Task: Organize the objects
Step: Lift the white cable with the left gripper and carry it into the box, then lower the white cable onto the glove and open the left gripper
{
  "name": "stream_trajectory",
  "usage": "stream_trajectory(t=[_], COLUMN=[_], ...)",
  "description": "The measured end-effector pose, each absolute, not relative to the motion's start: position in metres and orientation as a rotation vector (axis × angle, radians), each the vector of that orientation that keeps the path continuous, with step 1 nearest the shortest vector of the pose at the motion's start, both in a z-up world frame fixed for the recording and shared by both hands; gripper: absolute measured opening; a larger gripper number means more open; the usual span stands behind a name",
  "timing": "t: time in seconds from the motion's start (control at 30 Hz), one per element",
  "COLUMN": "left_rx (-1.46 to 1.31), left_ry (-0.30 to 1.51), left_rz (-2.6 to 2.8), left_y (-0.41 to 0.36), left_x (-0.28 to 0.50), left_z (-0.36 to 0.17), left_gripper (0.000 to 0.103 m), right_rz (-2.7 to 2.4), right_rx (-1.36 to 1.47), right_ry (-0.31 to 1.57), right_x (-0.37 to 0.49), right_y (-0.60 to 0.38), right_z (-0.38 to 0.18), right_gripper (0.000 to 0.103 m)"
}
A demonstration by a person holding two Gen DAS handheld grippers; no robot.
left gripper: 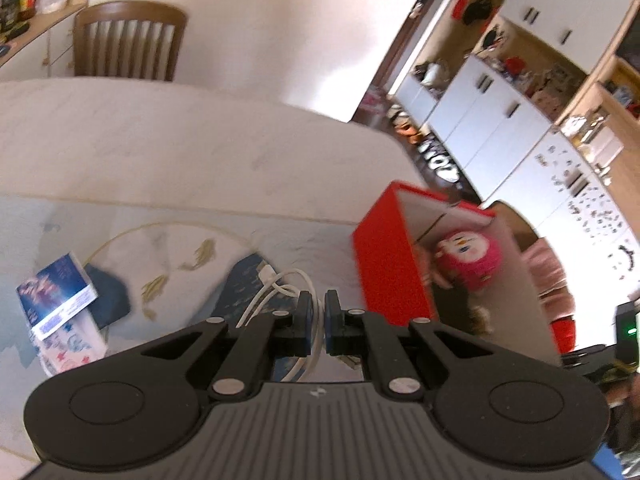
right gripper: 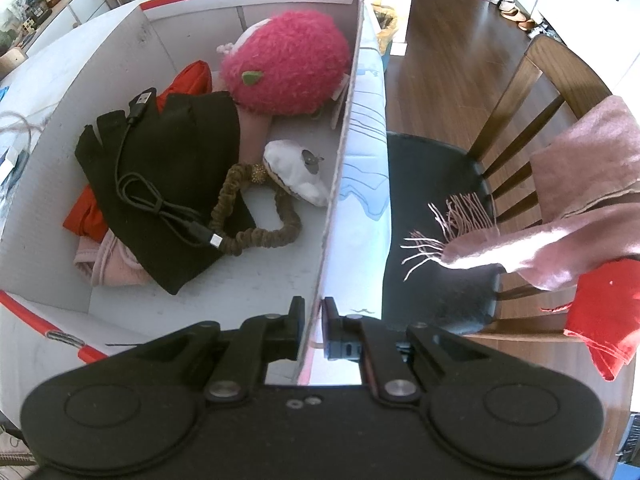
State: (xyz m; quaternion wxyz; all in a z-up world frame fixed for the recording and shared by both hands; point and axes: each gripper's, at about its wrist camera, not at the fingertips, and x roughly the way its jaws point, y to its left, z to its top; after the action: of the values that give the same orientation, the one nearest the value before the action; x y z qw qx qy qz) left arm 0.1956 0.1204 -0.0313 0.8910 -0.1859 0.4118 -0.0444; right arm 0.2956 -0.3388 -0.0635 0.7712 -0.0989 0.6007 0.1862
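Bench w/ pale cloth [left gripper: 168,152], kitchen cabinets behind. Our left gripper [left gripper: 318,322] has its fingers clamped on a white charger cable [left gripper: 276,286], lifted off the cloth. Our right gripper [right gripper: 314,330] pinches the wall of the red-and-white cardboard box [right gripper: 340,168], steadying it. Best to carry the cable over the rim, keep slack from snagging, drop beside the pink plush toy [right gripper: 288,64].

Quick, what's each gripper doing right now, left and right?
Left gripper: shut on the white cable.
Right gripper: shut on the side wall of the red box.
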Motion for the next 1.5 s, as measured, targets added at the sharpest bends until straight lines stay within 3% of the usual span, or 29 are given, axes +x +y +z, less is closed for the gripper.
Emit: stream_trajectory(t=[0.4, 0.63, 0.97, 1.5], left_rx=[-0.299, -0.184, -0.073, -0.118], left_ry=[0.724, 0.706, 0.794, 1.013], left_rz=[-0.321, -0.459, -0.584, -0.671], left_y=[0.052, -0.014, -0.087, -0.116], left_x=[0.213, 0.229, 0.246, 0.260], left_z=[0.039, 0.042, -0.016, -0.093], left_gripper=[0.005, 0.005, 0.005, 0.005], right_rz=[0.412, 0.420, 0.429, 0.436], right_rx=[-0.223, -0.224, -0.222, -0.235], right_ry=[1.304, 1.301, 1.300, 1.302], right_x=[0.297, 0.297, 0.297, 0.297], right_y=[-0.338, -0.338, -0.339, -0.337], right_z=[-0.064, -0.065, -0.066, -0.066], right_gripper=[0.008, 0.008, 0.009, 0.009])
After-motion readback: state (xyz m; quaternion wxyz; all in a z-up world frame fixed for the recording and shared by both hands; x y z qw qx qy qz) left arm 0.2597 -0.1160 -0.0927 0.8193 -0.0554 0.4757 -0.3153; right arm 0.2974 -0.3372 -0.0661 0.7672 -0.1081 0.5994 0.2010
